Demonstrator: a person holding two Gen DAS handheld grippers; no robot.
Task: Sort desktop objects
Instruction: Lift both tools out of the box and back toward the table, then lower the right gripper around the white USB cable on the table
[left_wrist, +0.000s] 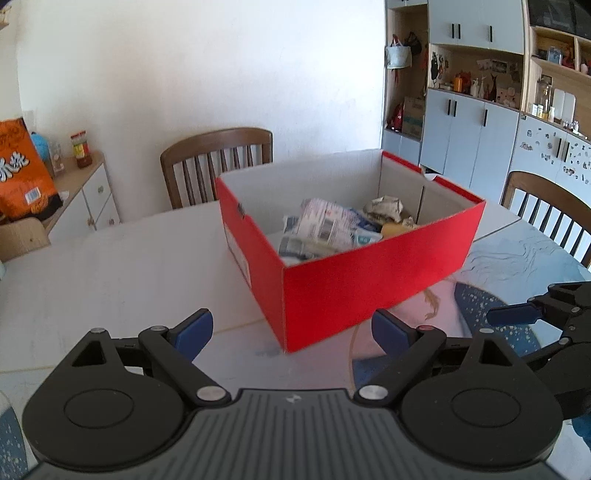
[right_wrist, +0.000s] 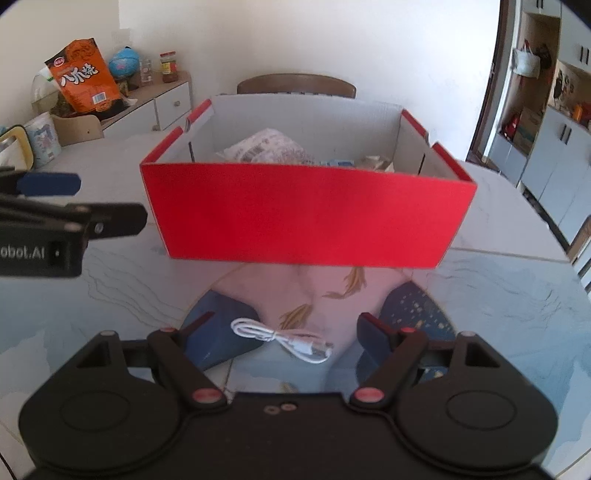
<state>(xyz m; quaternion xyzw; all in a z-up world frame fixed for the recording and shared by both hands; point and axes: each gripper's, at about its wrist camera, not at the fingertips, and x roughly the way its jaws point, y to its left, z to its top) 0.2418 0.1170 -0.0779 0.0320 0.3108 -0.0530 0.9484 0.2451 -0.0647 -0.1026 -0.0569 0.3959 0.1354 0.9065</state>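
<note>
A red cardboard box (left_wrist: 369, 284) (right_wrist: 306, 218) stands open on the table and holds several crumpled packets (left_wrist: 328, 229) (right_wrist: 269, 147). A coiled white USB cable (right_wrist: 291, 341) lies on the table in front of the box, between the fingers of my right gripper (right_wrist: 286, 339), which is open and empty just above it. My left gripper (left_wrist: 291, 332) is open and empty, near the box's front left corner. The right gripper also shows at the right edge of the left wrist view (left_wrist: 517, 314); the left gripper's finger shows at the left of the right wrist view (right_wrist: 48, 184).
The table (left_wrist: 110, 280) has a printed mat with fish and blue shapes (right_wrist: 325, 288). Wooden chairs (left_wrist: 218, 162) (left_wrist: 550, 214) stand behind and to the right. A low cabinet (right_wrist: 162, 107) with an orange bag (right_wrist: 86, 77) is at the left; tall cupboards (left_wrist: 469, 122) at the right.
</note>
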